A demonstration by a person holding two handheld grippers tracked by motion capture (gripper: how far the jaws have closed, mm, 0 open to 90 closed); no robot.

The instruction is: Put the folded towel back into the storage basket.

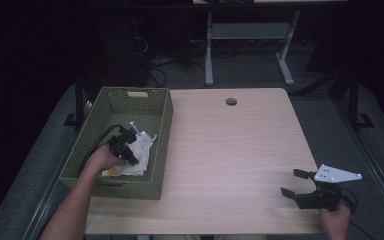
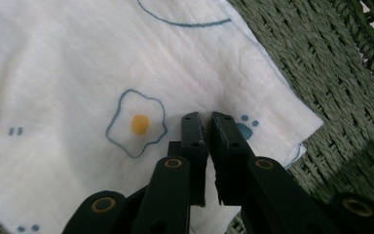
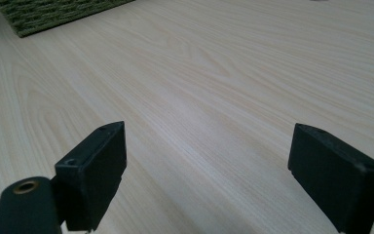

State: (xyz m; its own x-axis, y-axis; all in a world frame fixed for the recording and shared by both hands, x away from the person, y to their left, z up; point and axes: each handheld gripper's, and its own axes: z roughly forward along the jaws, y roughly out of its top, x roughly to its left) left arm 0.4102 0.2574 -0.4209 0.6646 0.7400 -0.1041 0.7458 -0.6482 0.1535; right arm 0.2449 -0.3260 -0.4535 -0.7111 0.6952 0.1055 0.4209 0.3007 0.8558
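The left claw [image 2: 208,122] is reaching down into the green woven basket [image 1: 162,125] at the worktop's [image 1: 230,150] left side, its jaws pinched nearly together over the white cloth [image 2: 102,73] with a fried-egg print lying inside. The right claw [image 1: 296,183] is resting with jaws spread wide and empty, low over bare wood near the right edge

Your left tongs [image 1: 130,134] point down and forward with jaws nearly closed, while your right tongs [image 1: 295,183] lie level, jaws spread wide, aimed leftward.
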